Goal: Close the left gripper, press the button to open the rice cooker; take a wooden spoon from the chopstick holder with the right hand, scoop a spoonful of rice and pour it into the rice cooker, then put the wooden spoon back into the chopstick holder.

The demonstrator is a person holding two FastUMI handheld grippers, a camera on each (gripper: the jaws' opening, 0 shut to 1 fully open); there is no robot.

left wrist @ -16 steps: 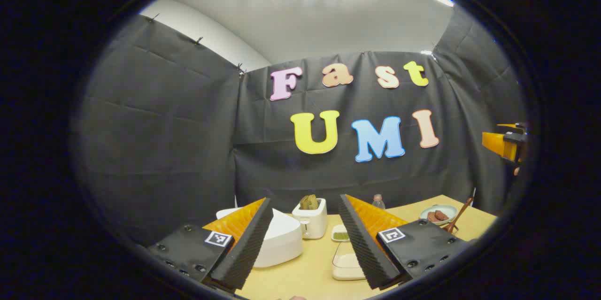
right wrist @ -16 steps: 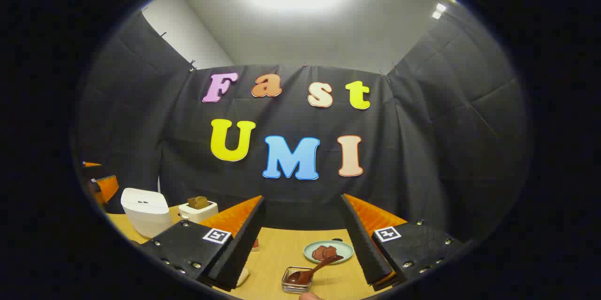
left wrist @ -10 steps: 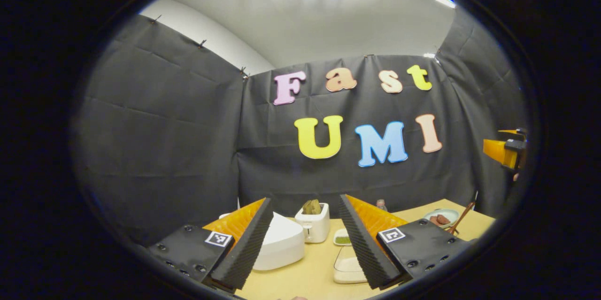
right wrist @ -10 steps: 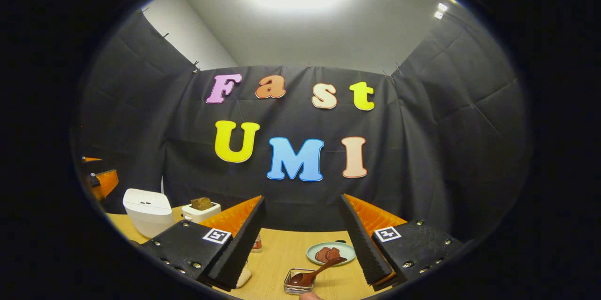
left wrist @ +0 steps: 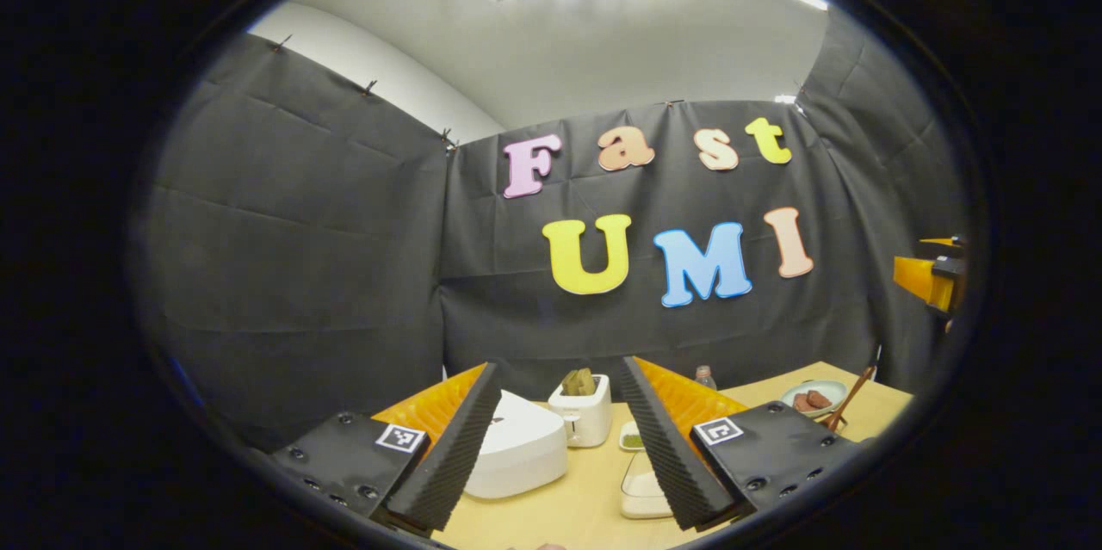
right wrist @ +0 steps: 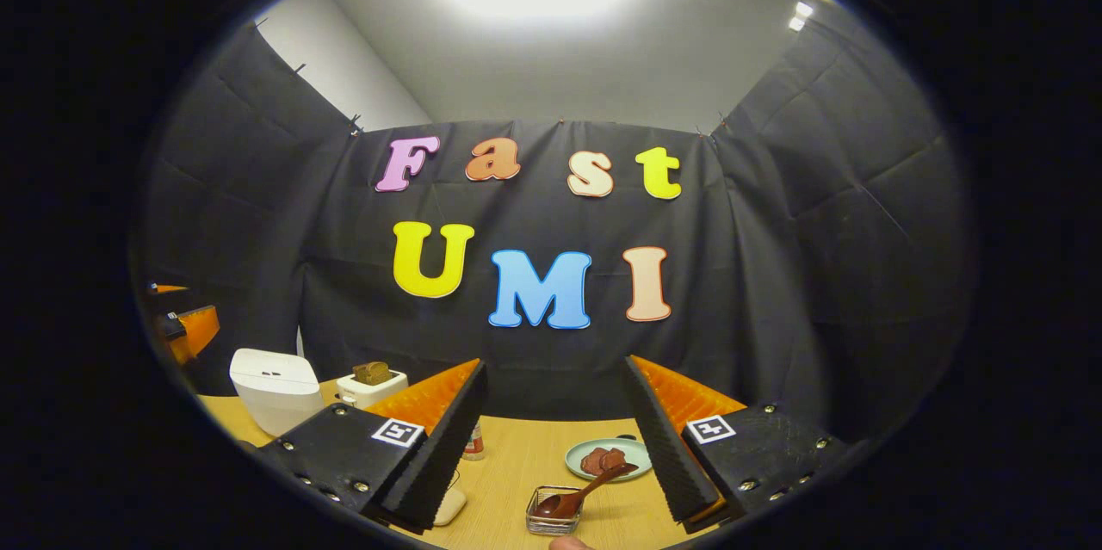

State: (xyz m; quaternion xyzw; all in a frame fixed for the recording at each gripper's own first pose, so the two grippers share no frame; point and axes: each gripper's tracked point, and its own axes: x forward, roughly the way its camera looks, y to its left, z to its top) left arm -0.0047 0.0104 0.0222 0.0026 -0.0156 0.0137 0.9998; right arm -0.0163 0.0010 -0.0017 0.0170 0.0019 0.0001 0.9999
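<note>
Nothing of the task is judged done. The white rounded rice cooker (left wrist: 516, 447) is seen with its lid down on the pale wooden table (left wrist: 568, 507). The left gripper (left wrist: 560, 438) is spread wide and has yet to be closed for the button. The right gripper (right wrist: 555, 438) is likewise wide, nothing held. One brown wooden spoon (right wrist: 578, 496) is counted, leaning in one small wire-and-glass chopstick holder (right wrist: 554, 516). One shallow clear tray (left wrist: 641, 494), possibly the rice, is noted.

Toaster (left wrist: 582, 420) just beside rice cooker (left wrist: 519, 450).
</note>
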